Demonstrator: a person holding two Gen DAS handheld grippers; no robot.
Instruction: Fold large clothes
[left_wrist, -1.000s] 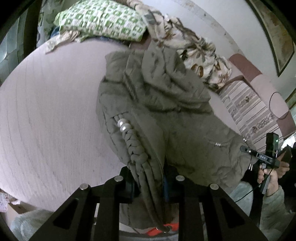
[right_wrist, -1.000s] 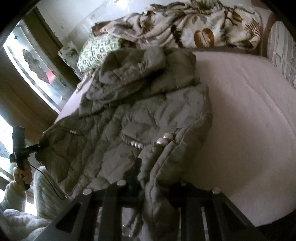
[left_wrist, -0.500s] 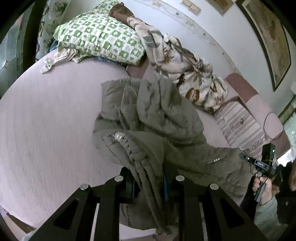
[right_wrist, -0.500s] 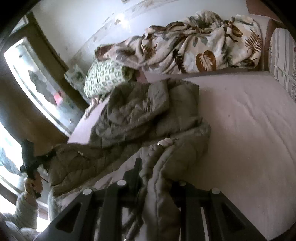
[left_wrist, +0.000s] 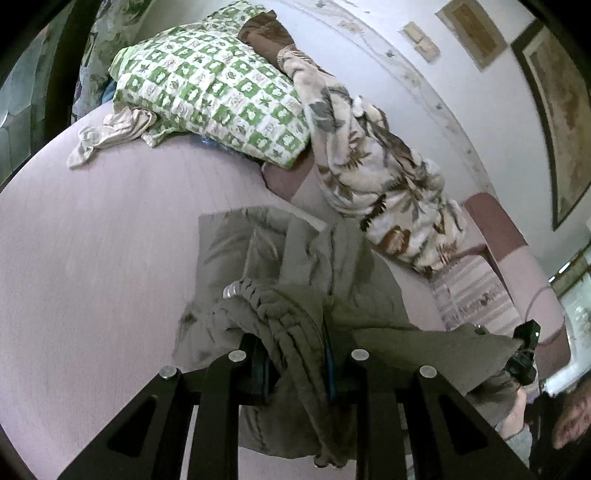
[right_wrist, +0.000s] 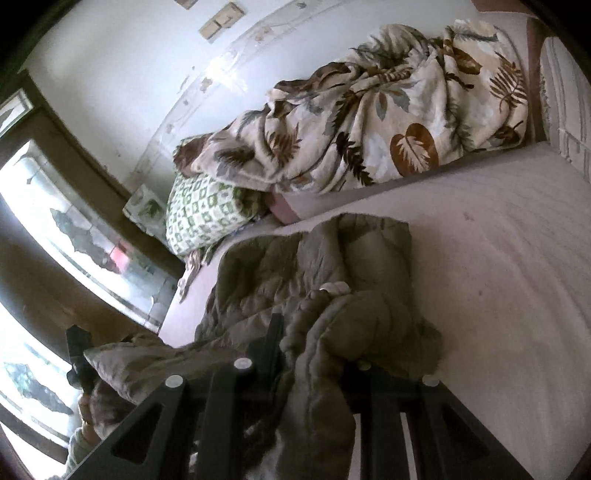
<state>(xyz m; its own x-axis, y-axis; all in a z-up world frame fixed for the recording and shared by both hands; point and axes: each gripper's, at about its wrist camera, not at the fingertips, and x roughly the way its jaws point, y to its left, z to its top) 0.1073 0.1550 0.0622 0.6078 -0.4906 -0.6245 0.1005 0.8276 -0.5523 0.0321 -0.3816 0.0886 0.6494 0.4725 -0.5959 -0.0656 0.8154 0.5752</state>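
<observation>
The left gripper (left_wrist: 295, 363) pinches one bunched hem corner of the olive quilted jacket (left_wrist: 306, 266), the right gripper (right_wrist: 314, 363) the other; the jacket sprawls on the pink mattress (left_wrist: 92, 240). Thick padding could slip the narrow jaws, skewing the fold.

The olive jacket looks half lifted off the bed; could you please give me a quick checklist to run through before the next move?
1. Left gripper shut on the jacket: ok.
2. Right gripper shut on its bunched edge: ok.
3. Bed bare on the jacket's left-view side: ok.
4. Green checked pillow and leaf blanket apart from the jacket: ok.
5. Far end of the jacket lying flat: not ok, rumpled.
6. Hem level between the grippers: cannot tell.
</observation>
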